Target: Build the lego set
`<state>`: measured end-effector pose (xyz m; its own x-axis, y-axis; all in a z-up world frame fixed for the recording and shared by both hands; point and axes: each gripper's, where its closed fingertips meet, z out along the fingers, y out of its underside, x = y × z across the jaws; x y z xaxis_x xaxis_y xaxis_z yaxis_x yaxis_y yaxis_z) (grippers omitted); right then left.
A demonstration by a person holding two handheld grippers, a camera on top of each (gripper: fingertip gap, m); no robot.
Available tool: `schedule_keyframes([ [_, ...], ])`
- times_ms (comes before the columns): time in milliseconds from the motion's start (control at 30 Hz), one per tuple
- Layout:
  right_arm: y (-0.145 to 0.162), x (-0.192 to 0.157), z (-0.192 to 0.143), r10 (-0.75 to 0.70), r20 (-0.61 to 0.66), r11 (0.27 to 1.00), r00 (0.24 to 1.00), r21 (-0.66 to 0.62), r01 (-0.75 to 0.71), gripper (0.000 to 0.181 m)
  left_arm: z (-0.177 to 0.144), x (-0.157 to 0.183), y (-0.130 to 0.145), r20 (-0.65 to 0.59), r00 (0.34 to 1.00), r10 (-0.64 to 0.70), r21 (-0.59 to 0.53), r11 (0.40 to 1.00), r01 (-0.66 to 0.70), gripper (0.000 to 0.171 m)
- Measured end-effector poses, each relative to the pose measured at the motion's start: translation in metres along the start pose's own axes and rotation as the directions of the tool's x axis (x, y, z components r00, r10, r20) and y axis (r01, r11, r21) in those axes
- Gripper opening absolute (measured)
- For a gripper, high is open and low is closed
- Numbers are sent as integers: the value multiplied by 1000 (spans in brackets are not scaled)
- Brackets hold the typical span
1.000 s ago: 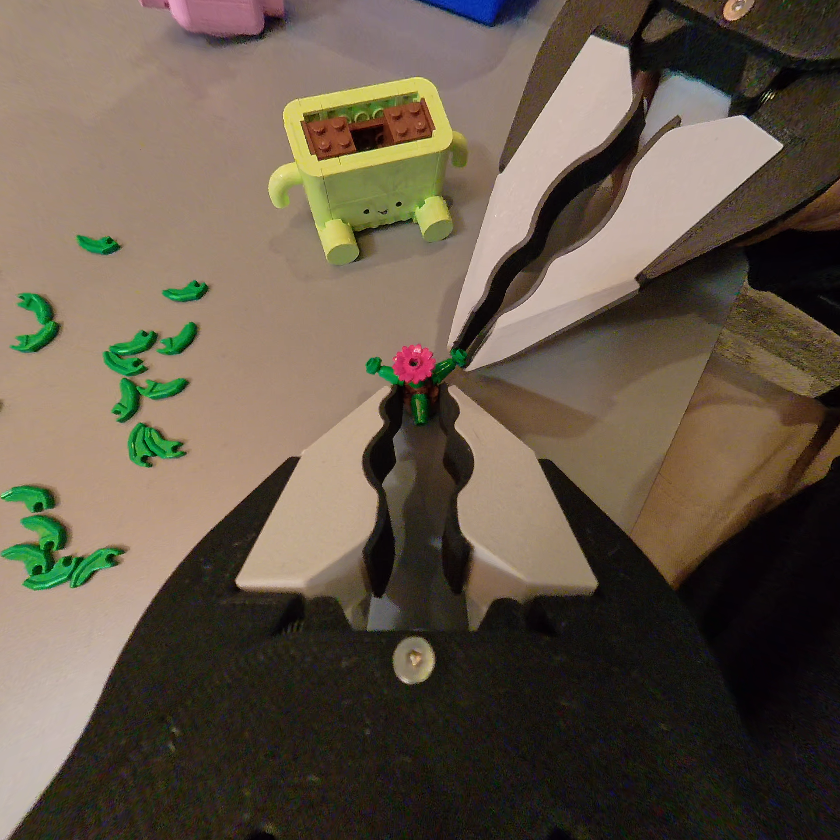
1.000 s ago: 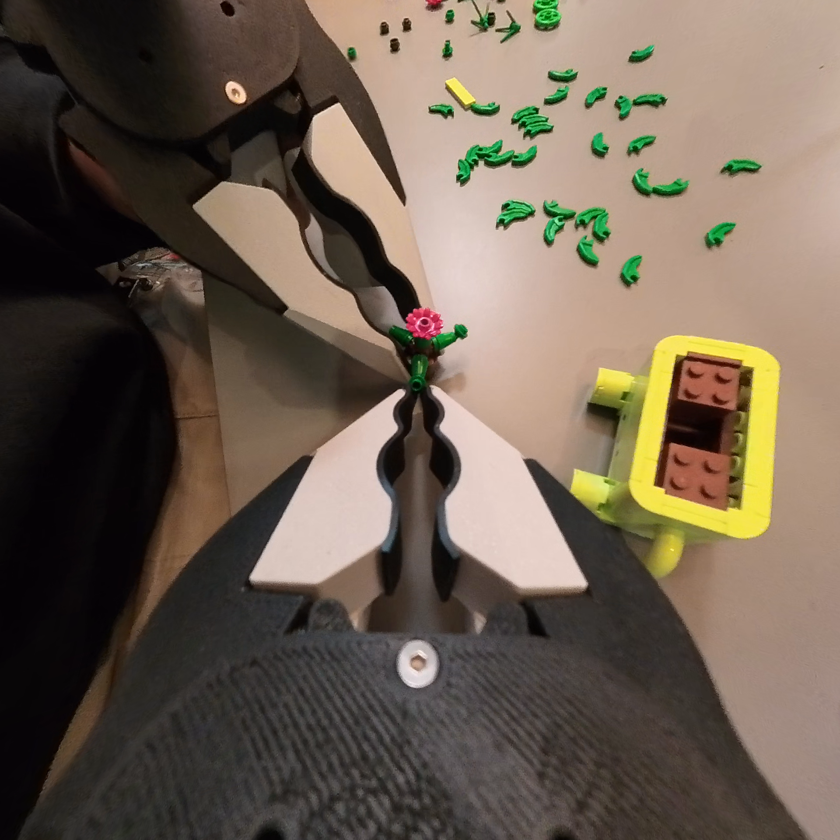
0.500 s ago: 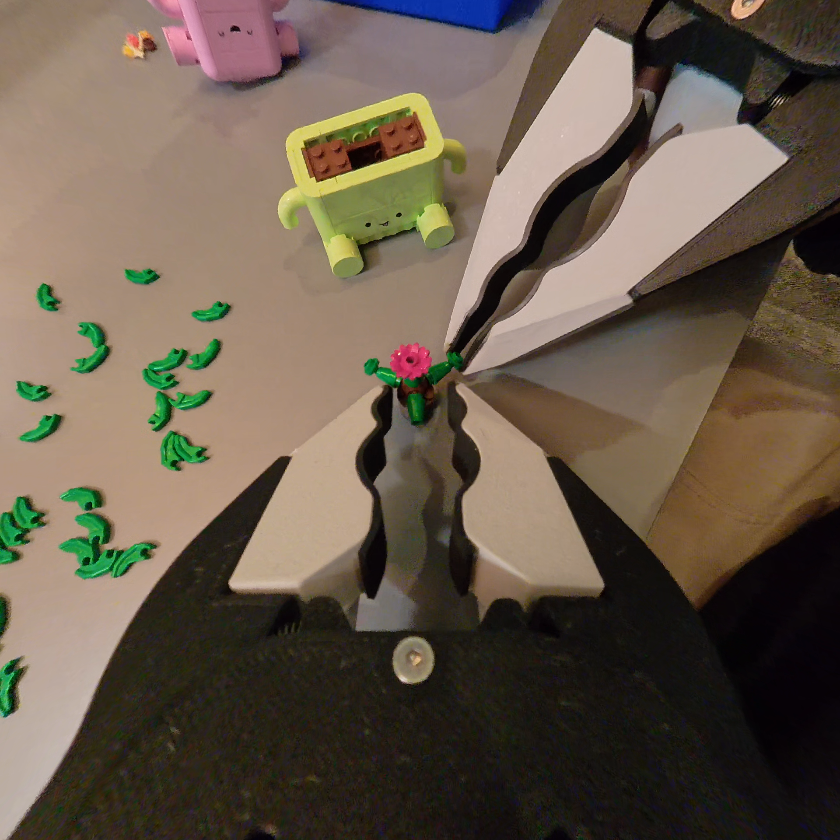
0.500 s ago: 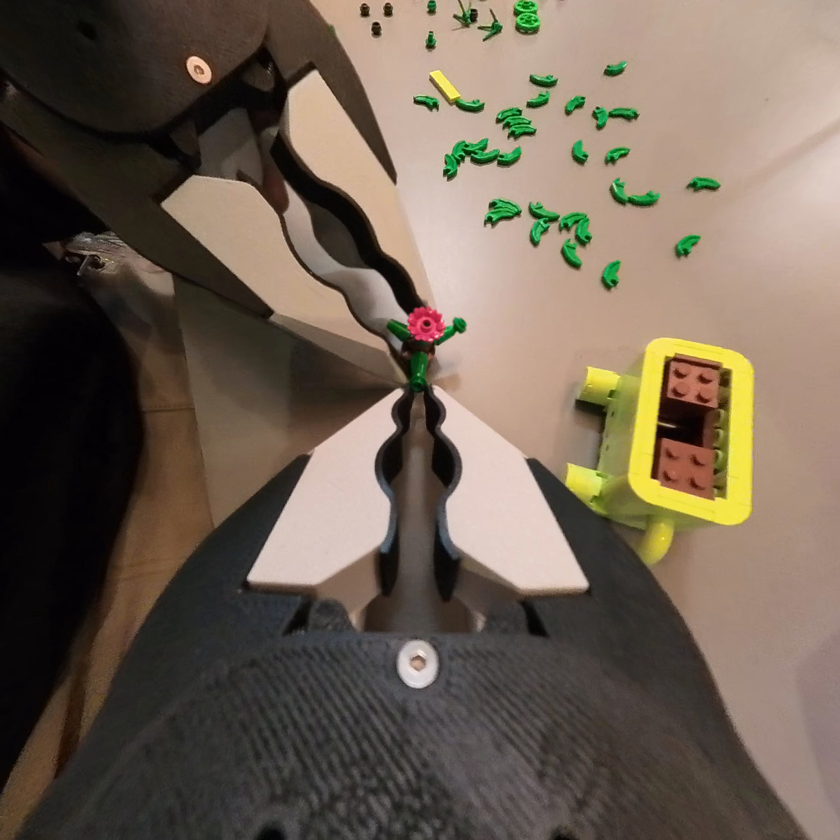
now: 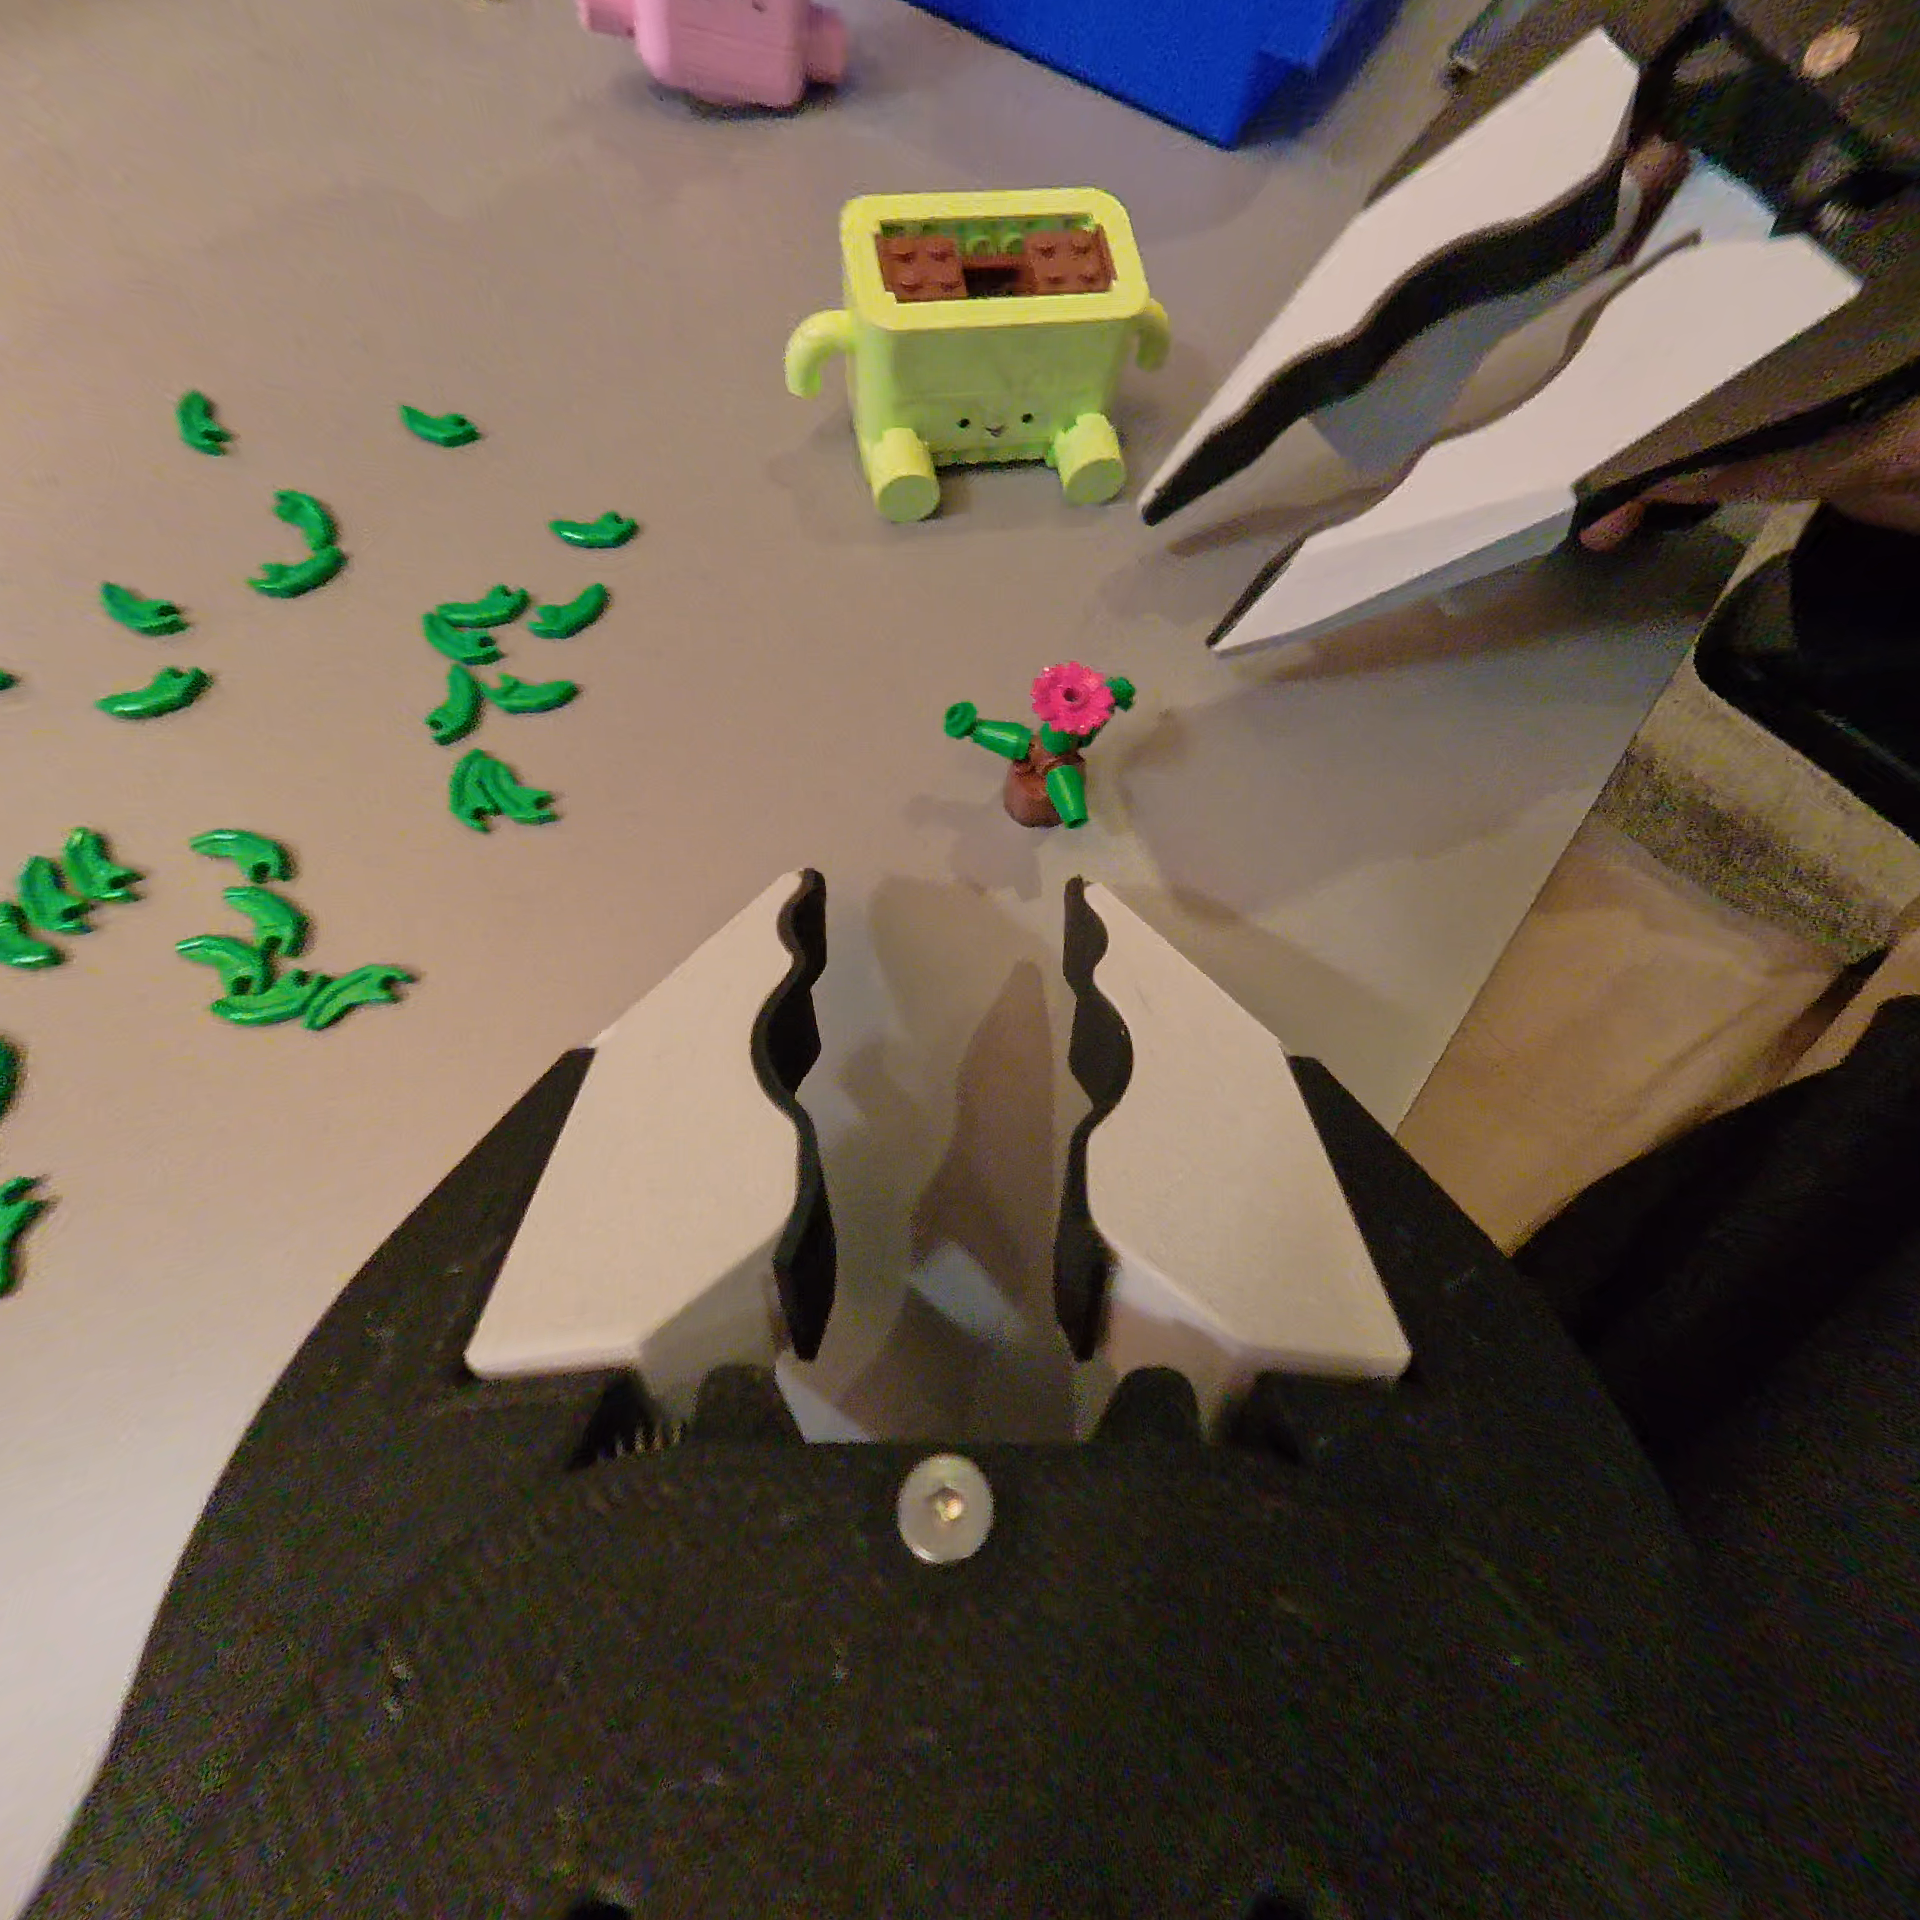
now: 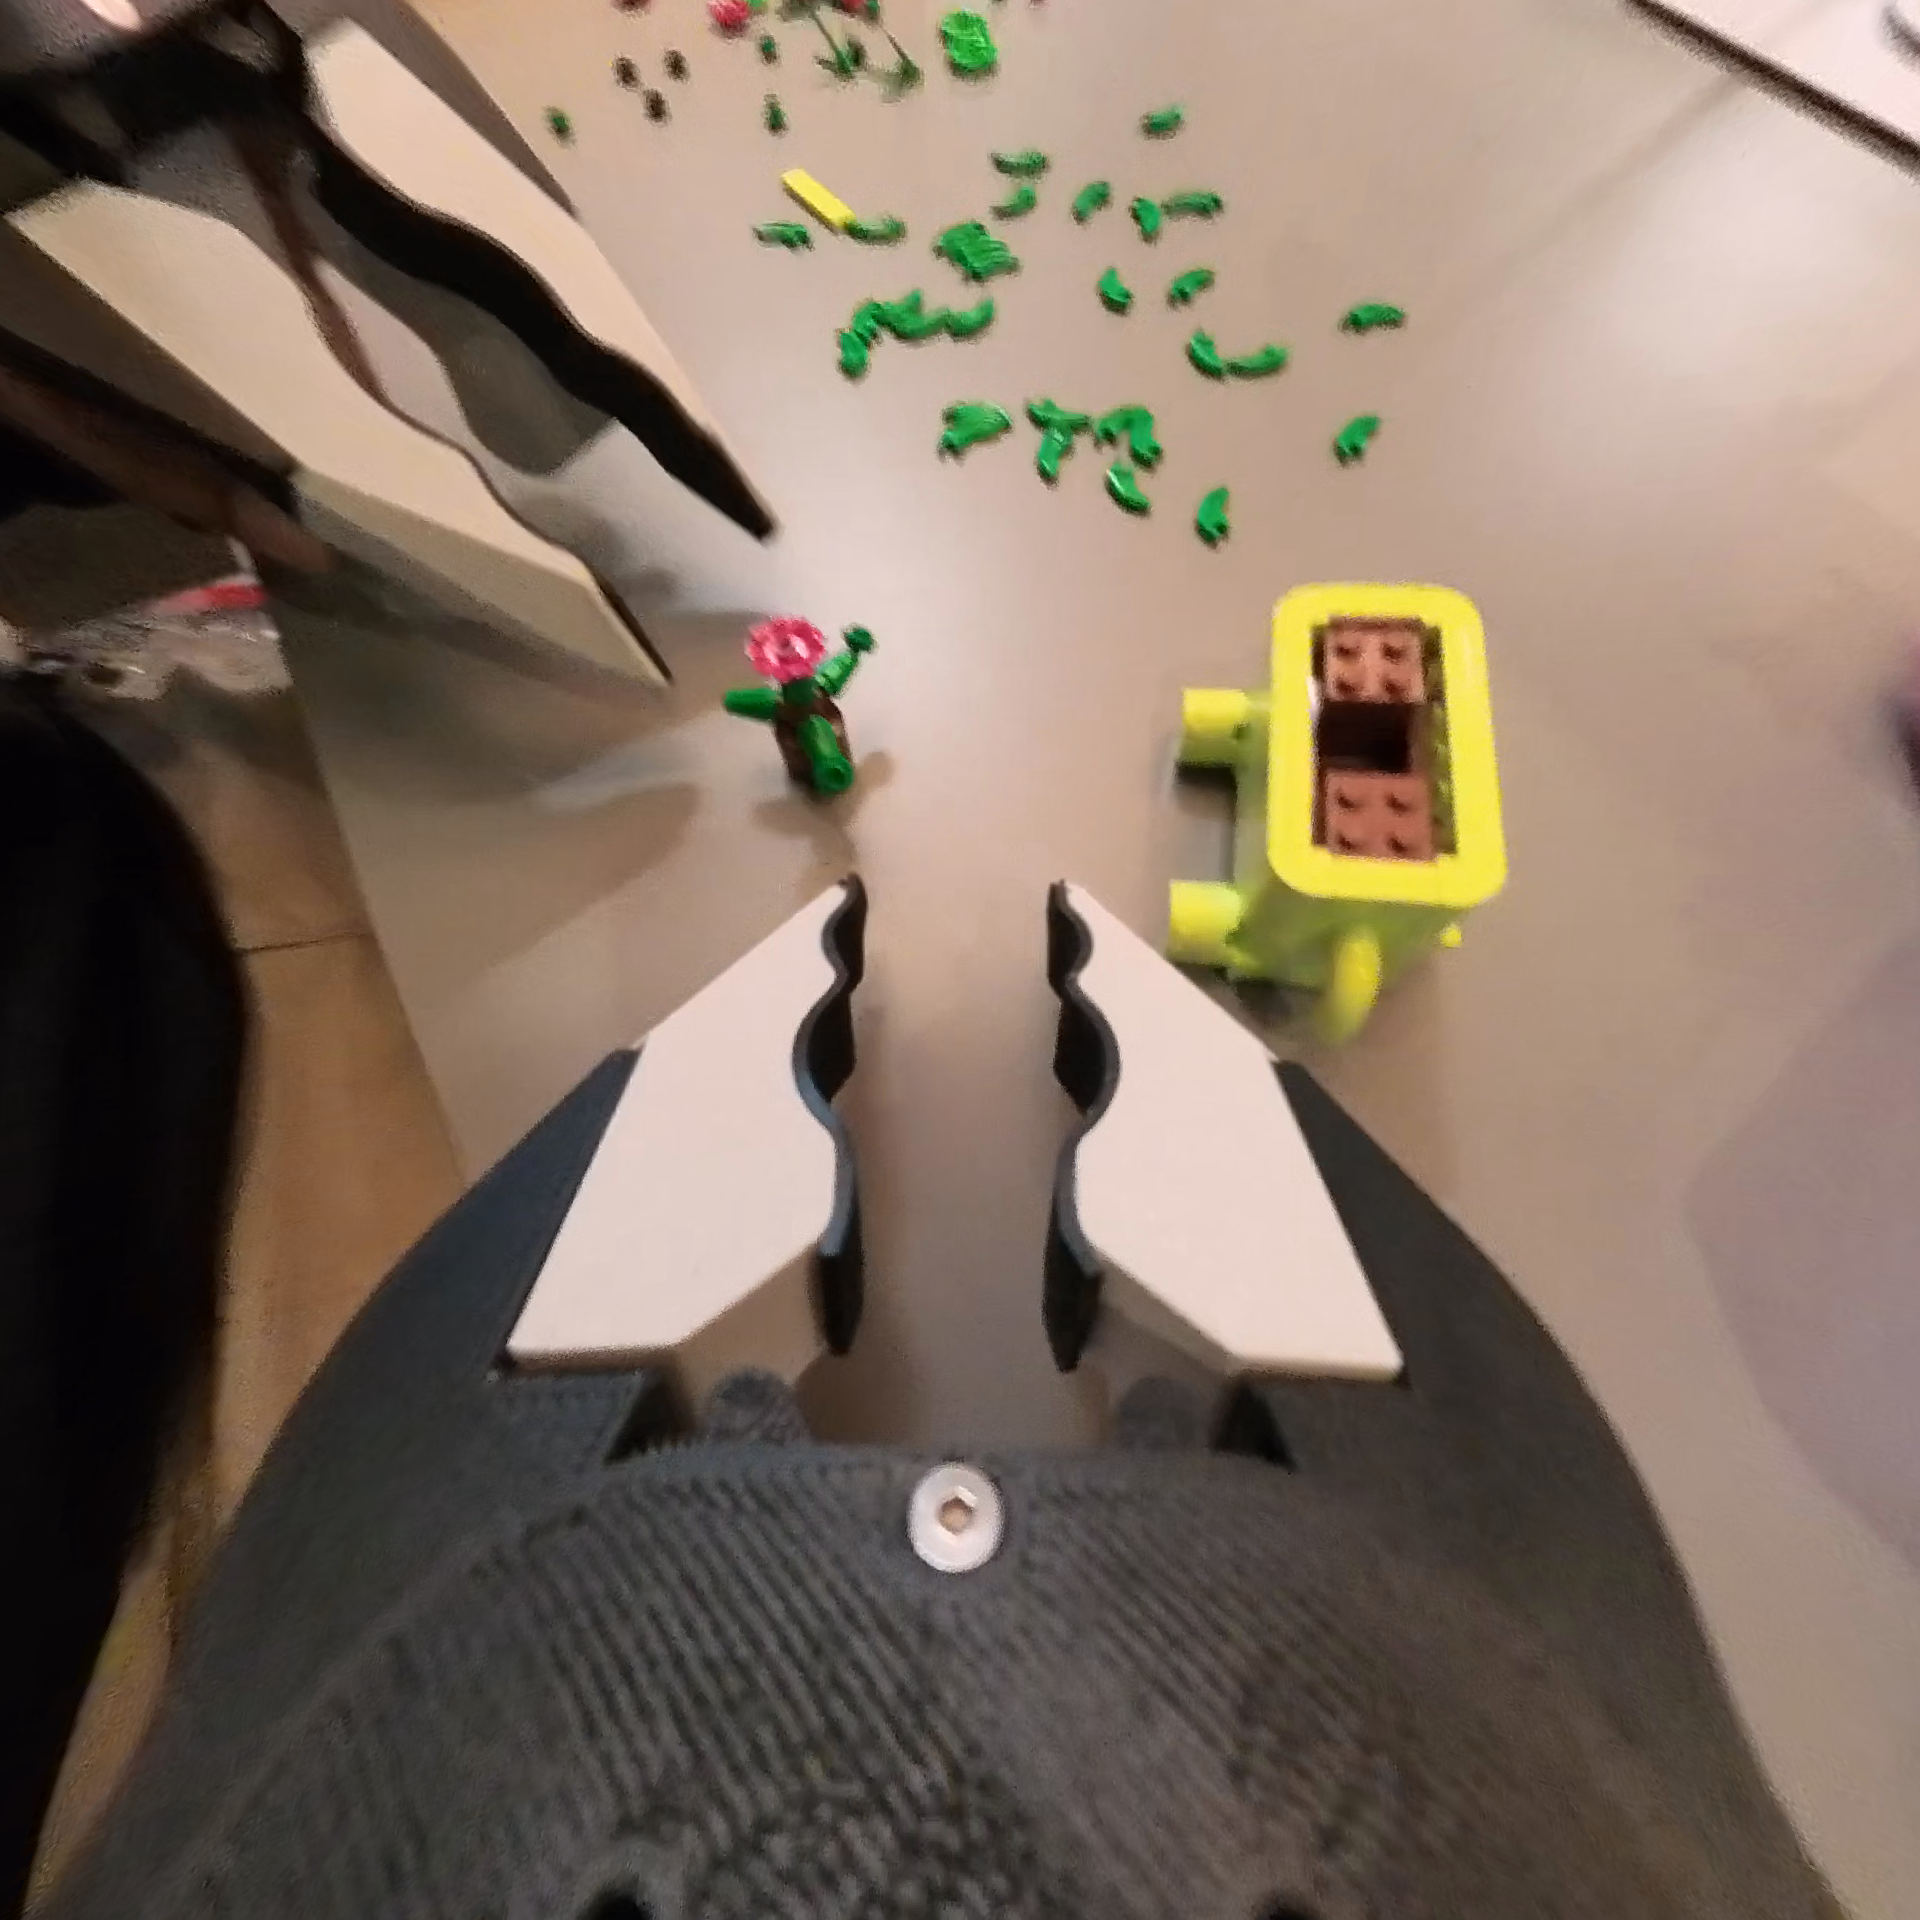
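A small flower piece [image 5: 1047, 746], with a pink blossom, green stems and a brown base, lies free on the grey table; it also shows in the right wrist view [image 6: 802, 698]. My left gripper [image 5: 943, 896] is open and empty just short of it. My right gripper [image 6: 954, 900] is open and empty, and shows in the left wrist view [image 5: 1179, 577] at the upper right. A lime-green pot figure [image 5: 985, 343] with brown bricks inside stands beyond the flower; it sits right of it in the right wrist view [image 6: 1366, 767].
Several loose green leaf pieces [image 5: 478, 644] are scattered on the left of the table, also in the right wrist view [image 6: 1049, 332]. A pink figure [image 5: 717, 47] and a blue box [image 5: 1164, 52] stand at the back. The table edge [image 5: 1558, 935] runs close on the right.
Both grippers opened and let go of the flower piece, then drew back from it. The flower now lies on the table between them.
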<state>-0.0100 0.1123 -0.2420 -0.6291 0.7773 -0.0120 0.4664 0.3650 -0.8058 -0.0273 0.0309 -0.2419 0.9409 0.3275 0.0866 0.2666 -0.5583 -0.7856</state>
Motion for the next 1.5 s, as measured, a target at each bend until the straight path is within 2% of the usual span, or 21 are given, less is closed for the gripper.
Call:
schedule_keyframes([
  [133, 15, 13, 0, -45, -122, 996, 992, -81, 35, 38, -7, -3, -7, -12, 999, -43, 43, 998, 43, 43],
  [233, 14, 15, -1, -50, -140, 996, 989, -79, 39, 41, -11, -2, -11, -12, 999, -50, 65, 997, 50, 42],
  [400, 19, 24, -5, 29, -149, 995, 988, -88, -42, 61, -15, -2, -13, 13, 999, -34, 81, 996, 32, 40],
  [467, 27, 28, -15, 79, -160, 991, 984, -91, -95, 51, -18, -1, -14, 17, 999, -31, 91, 995, 30, 40],
  [567, 37, 61, -38, 124, -316, 989, 941, -41, -144, 56, -22, -1, -15, 26, 999, -30, 105, 994, 27, 39],
  [667, 38, 97, -53, 220, -407, 973, 886, 30, -227, 83, -21, 1, -15, 11, 999, -39, 112, 993, 38, 39],
  [733, 39, 112, -53, 271, -416, 959, 868, 45, -278, 88, -21, 5, -18, -6, 999, -43, 116, 992, 44, 39],
  [800, 49, 119, -46, 291, -425, 945, 857, -12, -327, 85, -23, 7, -22, 0, 1000, -31, 128, 991, 31, 39],
  [833, 52, 119, -43, 291, -426, 941, 857, -35, -337, 94, -25, 7, -23, 10, 1000, -22, 133, 991, 21, 38],
  [1200, 51, 120, -42, 289, -426, 942, 857, -34, -335, 99, -30, 1, -24, 36, 999, -32, 149, 988, 26, 35],
  [1500, 51, 120, -42, 289, -426, 942, 857, -35, -335, 99, -26, 22, -33, -12, 1000, -16, 171, 985, 18, 35],
])
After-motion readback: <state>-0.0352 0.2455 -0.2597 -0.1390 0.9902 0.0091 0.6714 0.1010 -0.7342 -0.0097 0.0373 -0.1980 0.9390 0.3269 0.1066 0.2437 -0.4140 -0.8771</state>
